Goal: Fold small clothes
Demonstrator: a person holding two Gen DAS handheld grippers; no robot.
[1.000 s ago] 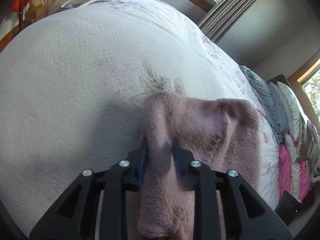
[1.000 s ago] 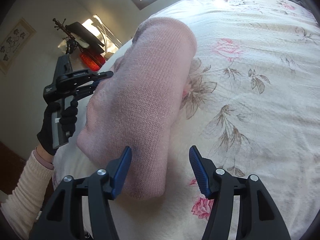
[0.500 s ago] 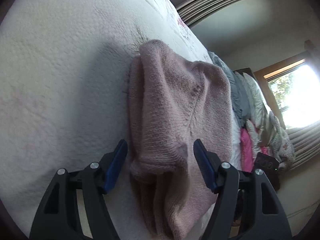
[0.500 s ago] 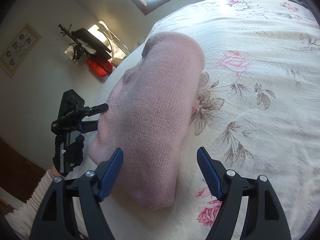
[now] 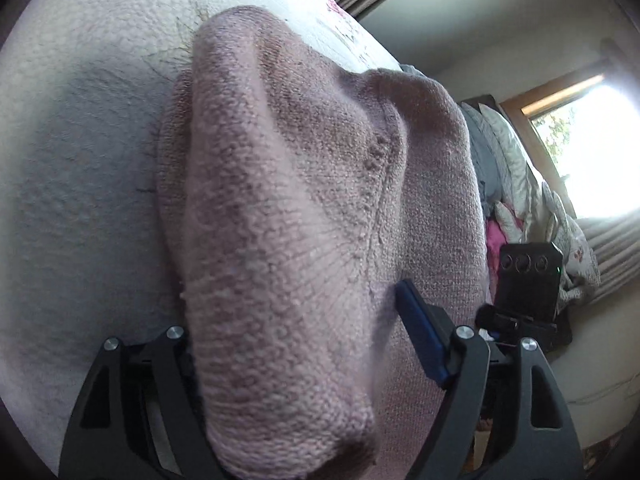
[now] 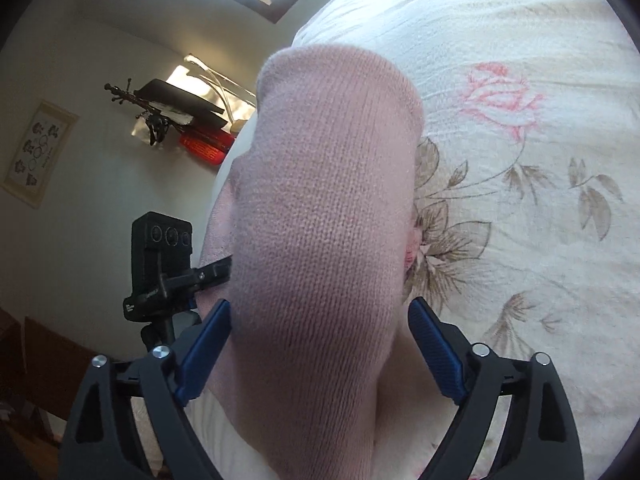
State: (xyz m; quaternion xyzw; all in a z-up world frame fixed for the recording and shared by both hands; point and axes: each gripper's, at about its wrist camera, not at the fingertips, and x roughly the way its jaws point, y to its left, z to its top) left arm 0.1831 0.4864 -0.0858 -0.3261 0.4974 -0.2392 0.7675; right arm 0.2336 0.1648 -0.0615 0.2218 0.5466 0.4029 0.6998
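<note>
The pink knit garment [image 6: 324, 216] lies bunched on the bed [image 6: 520, 160], right at its left edge. Both claws straddle it with jaws apart, neither pinching: left claw [image 5: 296, 344], right claw [image 6: 320, 344]. Risk, I'd say: a bite now takes a thick wad of several layers, so the fold comes out lumpy. A nudge left could also drag the knit off the mattress edge. Open room lies right and far across the floral cover; the two claws sit near each other, so they could bump
</note>
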